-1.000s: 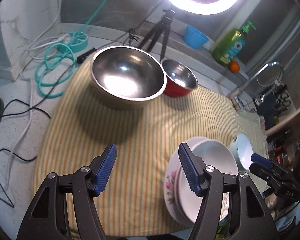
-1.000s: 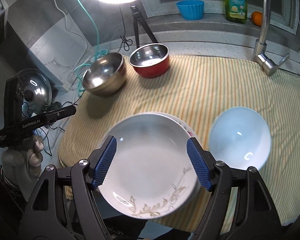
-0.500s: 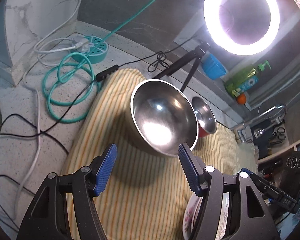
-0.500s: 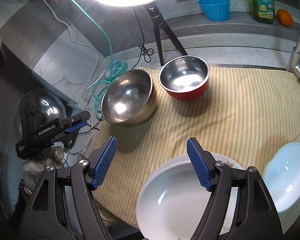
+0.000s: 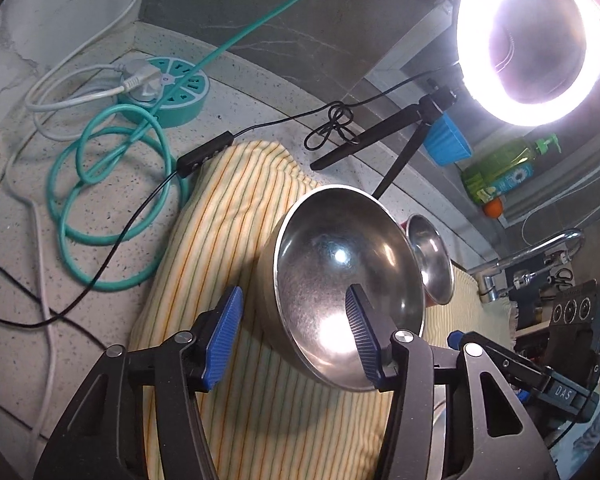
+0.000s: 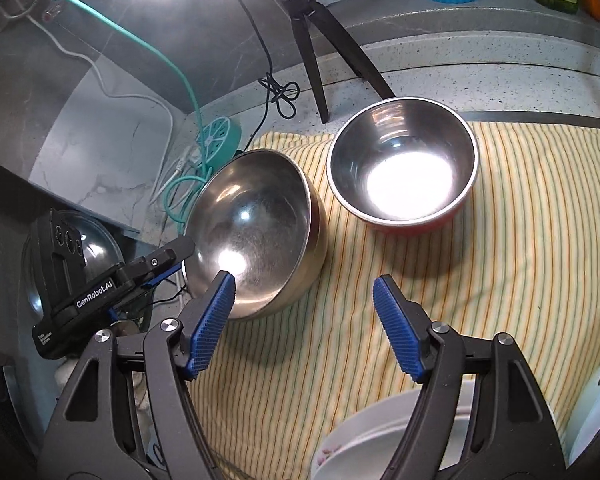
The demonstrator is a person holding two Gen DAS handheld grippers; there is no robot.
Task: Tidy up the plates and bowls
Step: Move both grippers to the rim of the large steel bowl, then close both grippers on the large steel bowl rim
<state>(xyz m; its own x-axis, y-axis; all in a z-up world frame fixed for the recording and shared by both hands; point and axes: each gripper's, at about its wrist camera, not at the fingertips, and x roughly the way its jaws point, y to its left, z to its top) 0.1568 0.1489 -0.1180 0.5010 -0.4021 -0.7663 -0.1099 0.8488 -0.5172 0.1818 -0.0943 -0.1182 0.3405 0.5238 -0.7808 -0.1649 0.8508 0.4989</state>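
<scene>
left hand-held gripper [image 5: 294,338] – jaws closing astride the steel bowl [image 5: 340,280] rim, not pressing | right hand-held gripper [image 6: 304,326] – wide open, empty, over the striped cloth [image 6: 500,260]

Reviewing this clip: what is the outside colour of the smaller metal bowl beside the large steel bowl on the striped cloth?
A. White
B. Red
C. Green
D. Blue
B: in the right wrist view the smaller bowl shows a red outer wall below its steel rim, where it sits on the striped cloth just right of the large steel bowl.
</scene>
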